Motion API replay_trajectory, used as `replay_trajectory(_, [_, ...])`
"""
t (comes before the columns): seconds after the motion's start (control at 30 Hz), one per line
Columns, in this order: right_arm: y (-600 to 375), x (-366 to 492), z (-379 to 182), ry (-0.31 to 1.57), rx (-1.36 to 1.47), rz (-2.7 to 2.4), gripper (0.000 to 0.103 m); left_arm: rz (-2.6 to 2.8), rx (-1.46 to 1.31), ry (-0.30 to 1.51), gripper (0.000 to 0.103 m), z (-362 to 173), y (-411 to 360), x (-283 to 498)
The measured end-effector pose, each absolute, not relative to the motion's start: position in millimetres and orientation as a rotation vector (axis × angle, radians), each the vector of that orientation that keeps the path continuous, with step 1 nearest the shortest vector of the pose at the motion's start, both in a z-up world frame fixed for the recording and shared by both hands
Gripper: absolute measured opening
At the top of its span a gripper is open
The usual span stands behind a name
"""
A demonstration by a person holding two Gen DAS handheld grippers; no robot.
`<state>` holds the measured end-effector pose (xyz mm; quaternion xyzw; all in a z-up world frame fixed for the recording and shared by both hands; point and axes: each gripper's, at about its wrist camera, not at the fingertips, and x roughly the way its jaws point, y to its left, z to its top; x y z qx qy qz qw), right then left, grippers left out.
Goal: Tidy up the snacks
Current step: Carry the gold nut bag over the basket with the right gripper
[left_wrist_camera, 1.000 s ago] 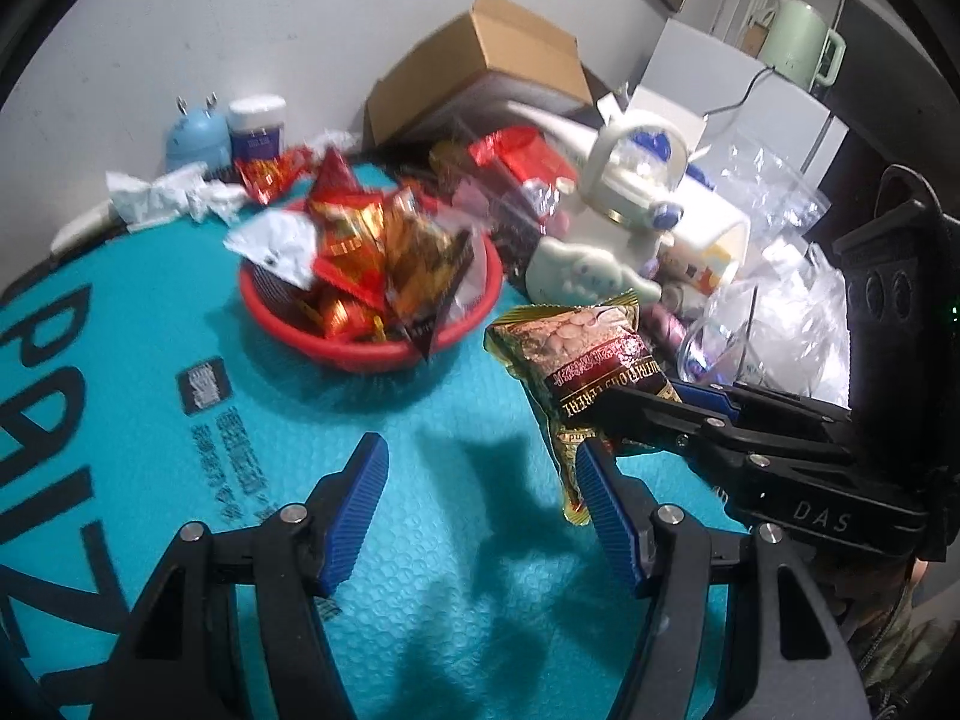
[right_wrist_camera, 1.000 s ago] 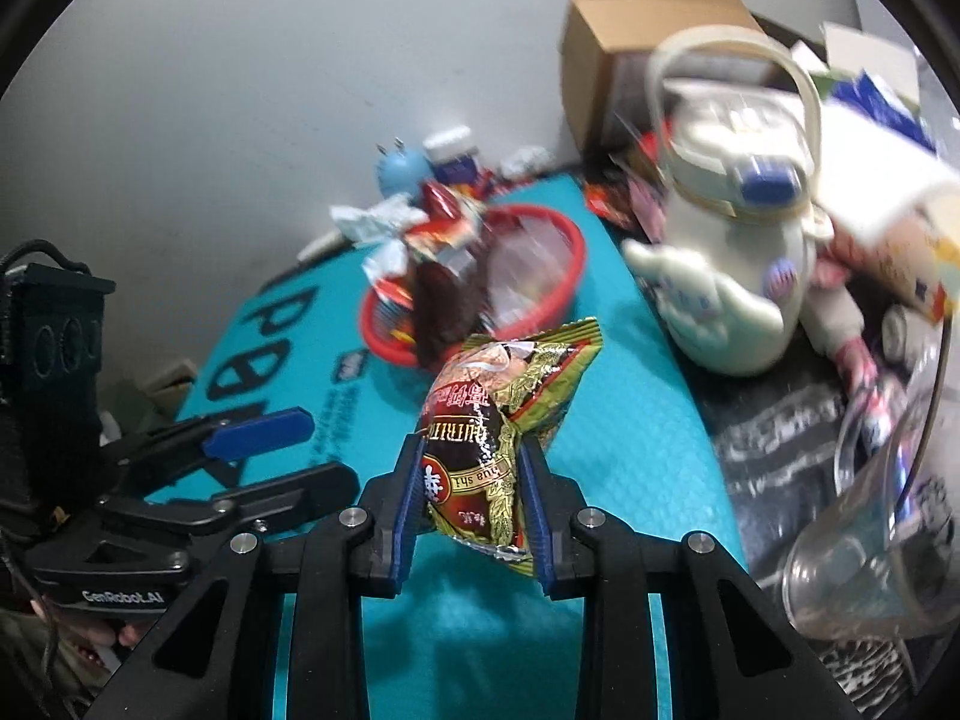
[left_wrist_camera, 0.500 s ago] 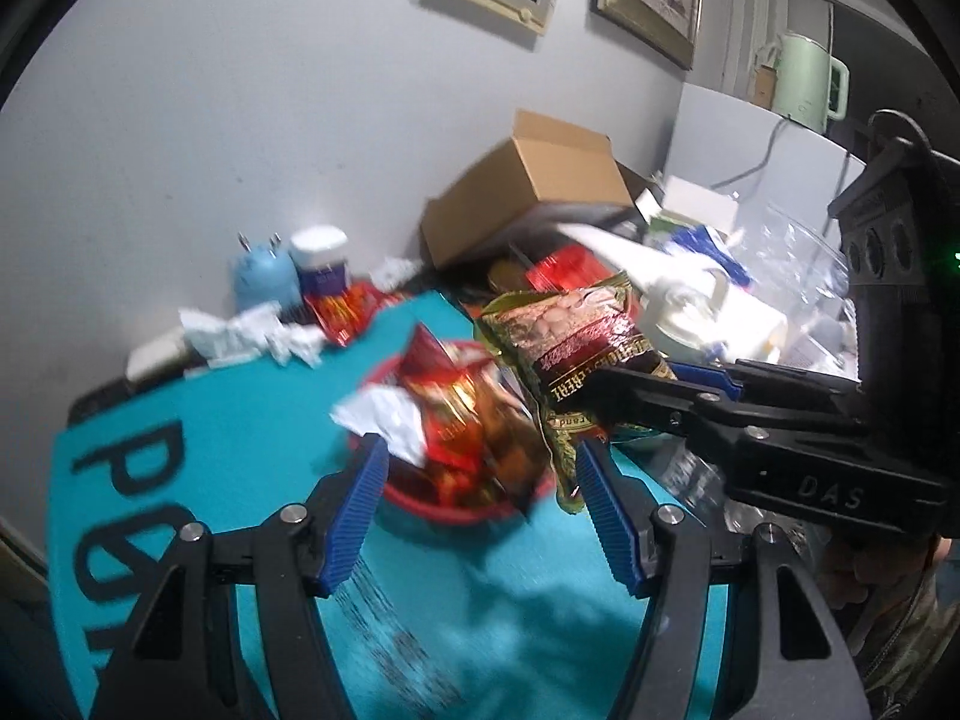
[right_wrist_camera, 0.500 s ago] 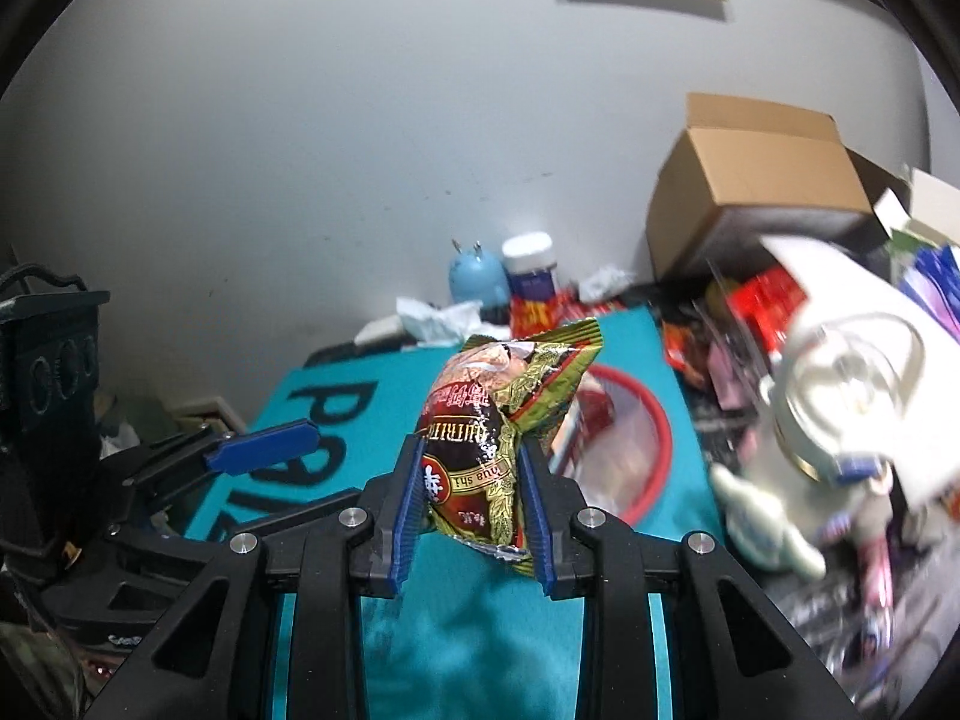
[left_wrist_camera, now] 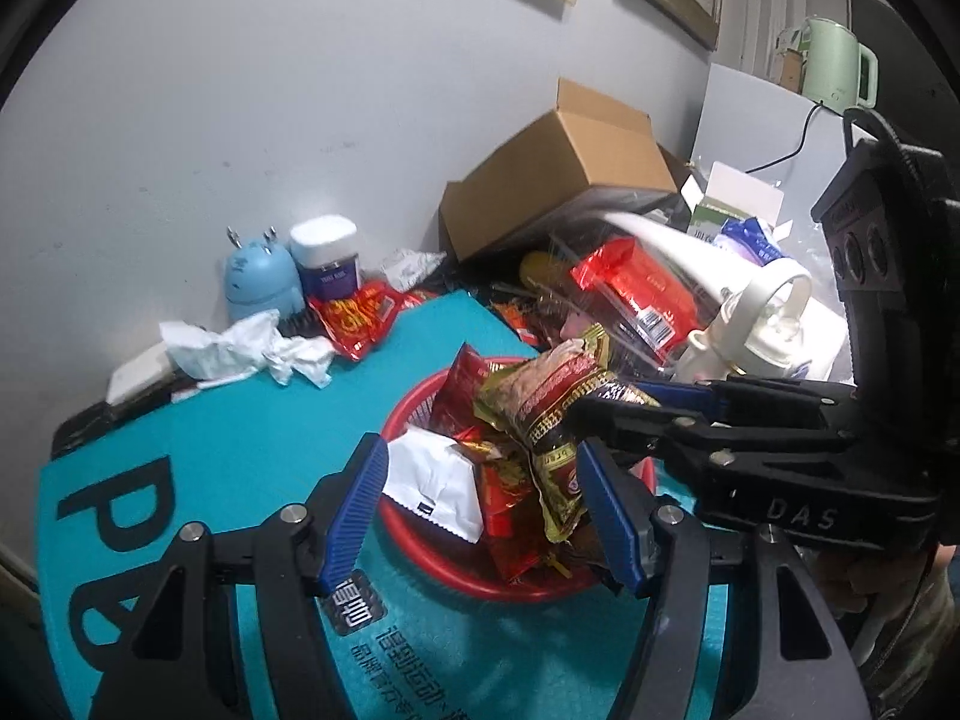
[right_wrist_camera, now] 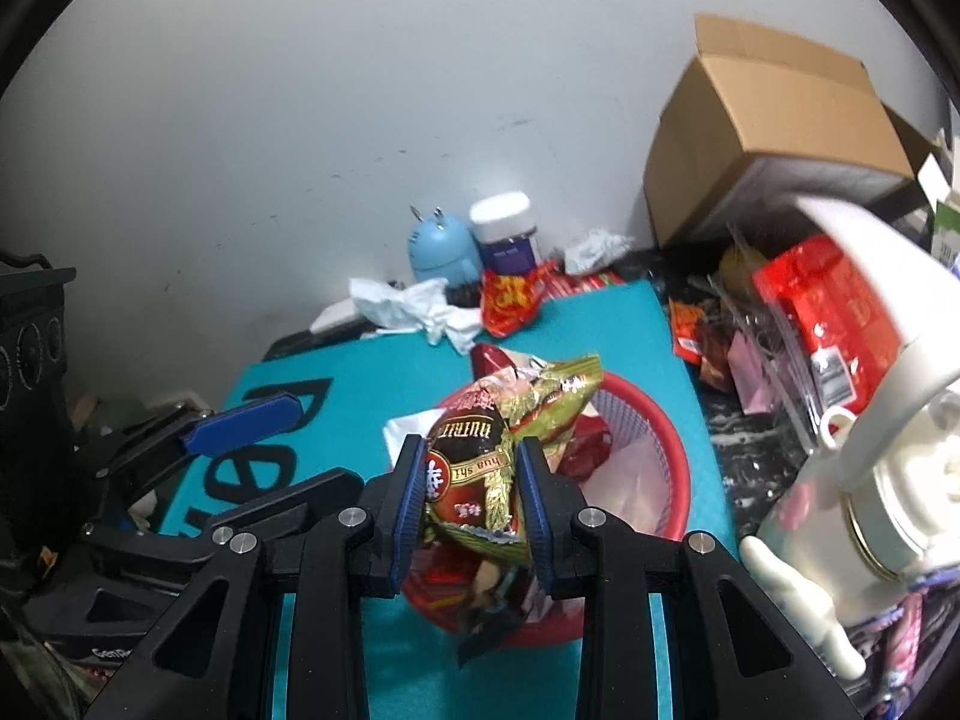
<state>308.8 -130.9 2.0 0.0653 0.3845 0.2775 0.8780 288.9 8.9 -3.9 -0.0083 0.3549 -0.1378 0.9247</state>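
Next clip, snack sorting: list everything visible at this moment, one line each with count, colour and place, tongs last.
peanut packet: 1, gold and dark red, above the basket, clamped in the right tongs
basket: 1, red, on the mat, filled with snack packets
mat: 1, teal with black letters, under the basket
red snack packet: 1, at the mat's far edge
crumpled tissue: several pieces, white, far left of the mat
figurine: 1, light blue, by the wall
jar: 1, white lid, purple label, beside the figurine
cardboard box: 1, brown, open, by the wall
kettle: 1, pale green, far right
left tongs: black, blue pads, open, empty
right tongs: black, blue pads, shut on the packet
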Motion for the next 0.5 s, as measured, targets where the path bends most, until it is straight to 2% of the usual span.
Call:
replay_trajectory(0.1, [-134,313,0,0.814,0.143,0.591,0.034,-0.292,-0.039,0.759,0.064,-14,10,295])
replay_trajectory(0.2, [-134,313,3,0.806,0.132,0.597,0.043,-0.291,-0.038,0.766,0.064,-19,9,296])
replay_trajectory(0.27, [-132,310,8,0.792,0.111,0.602,0.054,-0.296,-0.037,0.761,0.064,-18,7,295])
replay_trajectory(0.33, [-131,307,11,0.781,0.094,0.600,0.059,-0.300,-0.037,0.758,0.064,-17,6,294])
replay_trajectory(0.5, [-132,300,18,0.769,0.074,0.590,0.059,-0.296,-0.031,0.748,0.064,-10,5,290])
